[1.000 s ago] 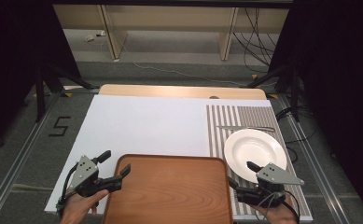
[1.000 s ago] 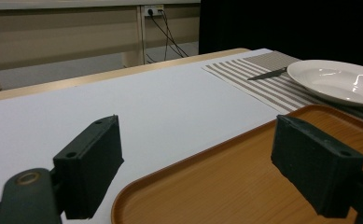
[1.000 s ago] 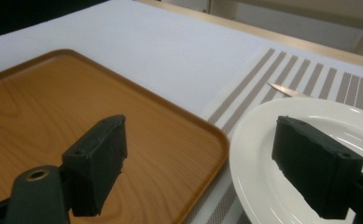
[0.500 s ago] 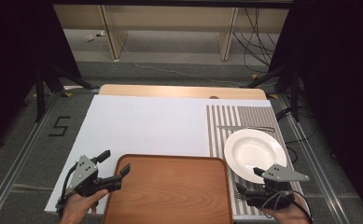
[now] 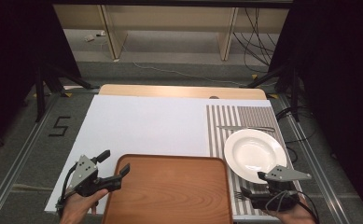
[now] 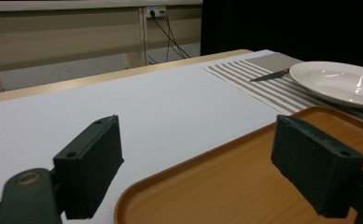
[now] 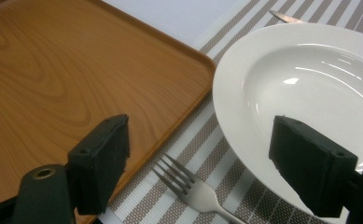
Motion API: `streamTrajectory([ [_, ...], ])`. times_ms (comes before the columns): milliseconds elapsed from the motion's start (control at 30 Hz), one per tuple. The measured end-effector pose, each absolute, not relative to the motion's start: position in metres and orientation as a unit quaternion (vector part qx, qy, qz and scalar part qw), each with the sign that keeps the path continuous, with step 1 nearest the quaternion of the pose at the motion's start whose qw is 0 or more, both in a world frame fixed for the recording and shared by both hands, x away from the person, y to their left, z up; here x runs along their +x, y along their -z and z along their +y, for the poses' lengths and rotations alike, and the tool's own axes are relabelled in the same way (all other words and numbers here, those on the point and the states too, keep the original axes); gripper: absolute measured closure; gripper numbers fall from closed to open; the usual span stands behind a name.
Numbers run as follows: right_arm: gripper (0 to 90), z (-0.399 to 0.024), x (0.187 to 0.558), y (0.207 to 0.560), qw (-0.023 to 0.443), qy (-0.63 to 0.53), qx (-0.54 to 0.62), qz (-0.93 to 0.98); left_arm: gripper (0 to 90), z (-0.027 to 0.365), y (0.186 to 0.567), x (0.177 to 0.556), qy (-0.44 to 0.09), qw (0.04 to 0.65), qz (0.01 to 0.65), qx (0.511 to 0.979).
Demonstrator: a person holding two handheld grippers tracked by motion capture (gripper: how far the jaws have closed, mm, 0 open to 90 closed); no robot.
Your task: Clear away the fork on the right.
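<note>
the right gripper is held wide open at the lower right of the high view, jaws straddling a silver metal fork that lies on the striped grey placemat, between the brown wooden tray and the round white ceramic plate. the step in hand is judged to be the approach to the fork. lowering and closing on its handle is called for next. the left gripper is open, empty, at the tray's left edge.
</note>
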State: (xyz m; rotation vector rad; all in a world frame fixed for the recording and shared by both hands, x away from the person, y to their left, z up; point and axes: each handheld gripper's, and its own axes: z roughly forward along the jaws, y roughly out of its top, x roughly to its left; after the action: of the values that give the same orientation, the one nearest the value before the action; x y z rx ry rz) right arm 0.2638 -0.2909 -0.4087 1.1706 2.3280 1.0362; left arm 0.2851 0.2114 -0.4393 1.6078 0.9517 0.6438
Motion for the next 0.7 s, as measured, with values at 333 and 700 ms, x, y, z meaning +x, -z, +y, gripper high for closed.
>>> streamTrajectory([
  [333, 21.5, -0.297, 0.263, 0.412, 0.150, -0.338, 0.408, 0.835, 16.2, 0.212, 0.439, 0.285, -0.274, 0.551, 0.403, 0.677],
  [700, 22.3, -0.307, 0.262, 0.414, 0.137, -0.306, 0.418, 0.844, 16.2, 0.212, 0.439, 0.285, -0.275, 0.551, 0.404, 0.677],
])
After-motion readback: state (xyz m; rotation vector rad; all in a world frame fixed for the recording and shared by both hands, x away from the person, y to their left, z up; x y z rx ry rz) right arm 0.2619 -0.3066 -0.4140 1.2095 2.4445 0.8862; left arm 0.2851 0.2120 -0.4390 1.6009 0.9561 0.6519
